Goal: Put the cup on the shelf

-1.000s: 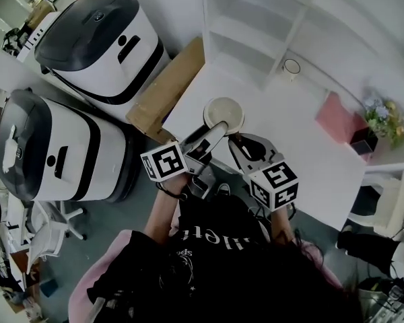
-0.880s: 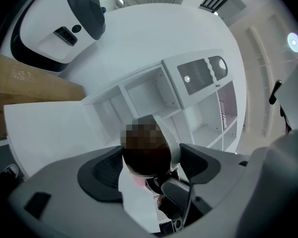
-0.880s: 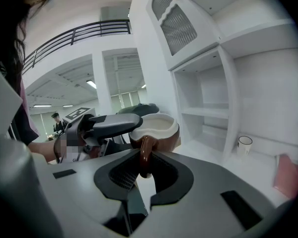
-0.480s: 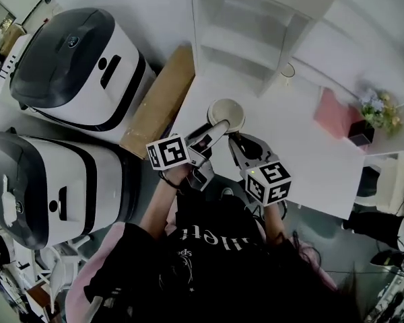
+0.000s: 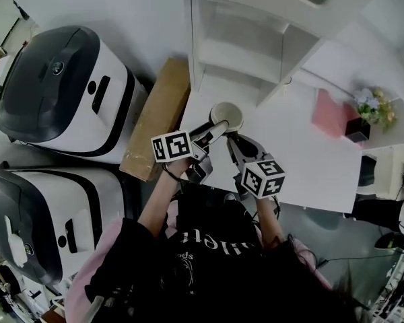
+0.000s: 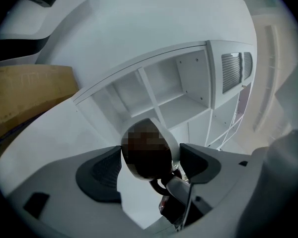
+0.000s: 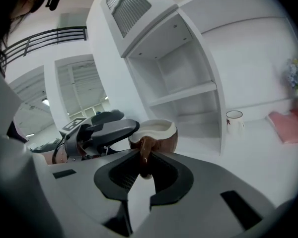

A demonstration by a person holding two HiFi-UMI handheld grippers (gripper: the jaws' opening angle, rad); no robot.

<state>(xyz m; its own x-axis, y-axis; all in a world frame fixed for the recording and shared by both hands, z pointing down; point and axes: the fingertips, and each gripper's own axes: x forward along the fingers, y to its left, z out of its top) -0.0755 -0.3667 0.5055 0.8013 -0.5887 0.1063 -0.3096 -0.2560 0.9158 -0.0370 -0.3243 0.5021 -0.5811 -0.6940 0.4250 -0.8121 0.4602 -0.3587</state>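
The carry to the shelf is in hand. The cup point(image 5: 227, 116) sits at the centre of the head view, over the table's point(image 5: 303, 160) far edge and just below the shelf point(image 5: 246, 52) in the upper middle. The right gripper point(image 7: 141, 168) has its fingers nearly together, pinching the cup's brown handle point(image 7: 144, 152). The left gripper point(image 6: 150, 168) has its fingers spread wide, against the cup's sides. Next, I judge, the cup must go forward into an open compartment, held level, before either grip lets go

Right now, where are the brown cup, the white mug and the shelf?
brown cup point(image 7: 166, 141): right gripper view, side wall.
white mug point(image 7: 234, 122): right gripper view, body.
shelf point(image 5: 239, 59): head view, middle board.
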